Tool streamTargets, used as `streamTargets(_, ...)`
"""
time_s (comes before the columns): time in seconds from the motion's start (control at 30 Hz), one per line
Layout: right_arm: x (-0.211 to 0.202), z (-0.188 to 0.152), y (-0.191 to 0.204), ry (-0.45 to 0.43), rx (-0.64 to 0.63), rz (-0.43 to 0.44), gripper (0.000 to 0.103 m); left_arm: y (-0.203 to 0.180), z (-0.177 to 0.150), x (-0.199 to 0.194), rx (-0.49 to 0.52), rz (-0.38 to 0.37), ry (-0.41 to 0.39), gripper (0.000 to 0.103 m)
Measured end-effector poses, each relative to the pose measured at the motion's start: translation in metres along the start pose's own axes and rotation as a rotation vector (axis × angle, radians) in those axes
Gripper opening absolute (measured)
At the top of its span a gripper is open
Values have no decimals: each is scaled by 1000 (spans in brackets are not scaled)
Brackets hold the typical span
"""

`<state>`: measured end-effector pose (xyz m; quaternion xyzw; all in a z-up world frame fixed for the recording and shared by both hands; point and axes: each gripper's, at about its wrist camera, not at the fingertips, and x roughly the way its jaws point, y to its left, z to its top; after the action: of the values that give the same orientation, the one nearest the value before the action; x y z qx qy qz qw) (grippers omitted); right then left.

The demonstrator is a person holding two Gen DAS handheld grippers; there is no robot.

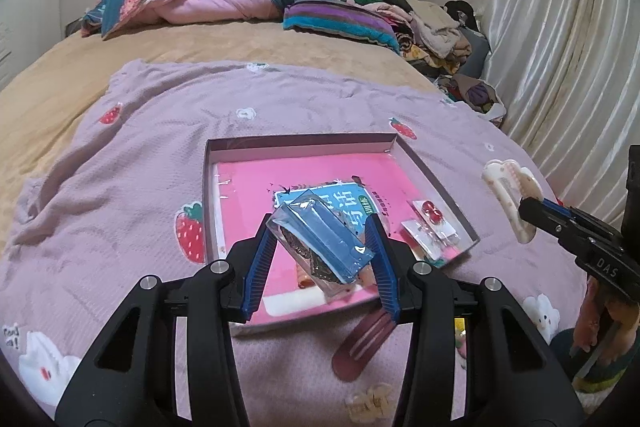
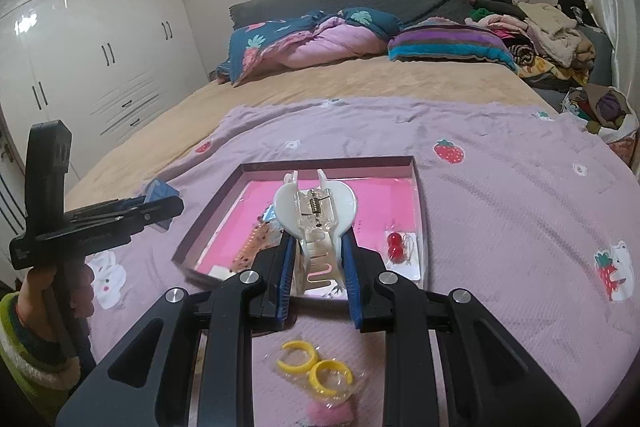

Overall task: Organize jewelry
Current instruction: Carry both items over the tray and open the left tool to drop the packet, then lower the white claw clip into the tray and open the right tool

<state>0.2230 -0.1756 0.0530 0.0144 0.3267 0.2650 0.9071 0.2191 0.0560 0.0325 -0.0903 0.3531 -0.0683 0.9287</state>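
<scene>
Both hand-held grippers carry jewelry above the tray.
Left hand-held gripper (image 1: 320,243) clamps a clear packet with blue card (image 1: 320,241); right hand-held gripper (image 2: 320,251) is shut on a white claw clip (image 2: 314,211). Next, I judge, lower both into the pink-lined tray (image 1: 304,141), where red cherry earrings (image 1: 432,213) lie far right.

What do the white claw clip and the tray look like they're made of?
Claw clip: glossy hard plastic, seemingly, with clear hinge part and a bare metal spring; the right gripper holds it. Tray: thin, straight-folded walls suggest cardboard; its pink floor mirrors light, perhaps film-covered.
</scene>
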Motion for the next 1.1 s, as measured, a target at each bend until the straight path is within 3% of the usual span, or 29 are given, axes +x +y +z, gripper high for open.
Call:
streamTargets(0.5, 41, 5, -12, 41, 8, -39, 22, 23, -10, 52, -53, -2, 90, 37)
streamTargets(1.1, 103, 1, -4, 145, 3, -55, 22, 35, -13, 70, -56, 15, 132, 37)
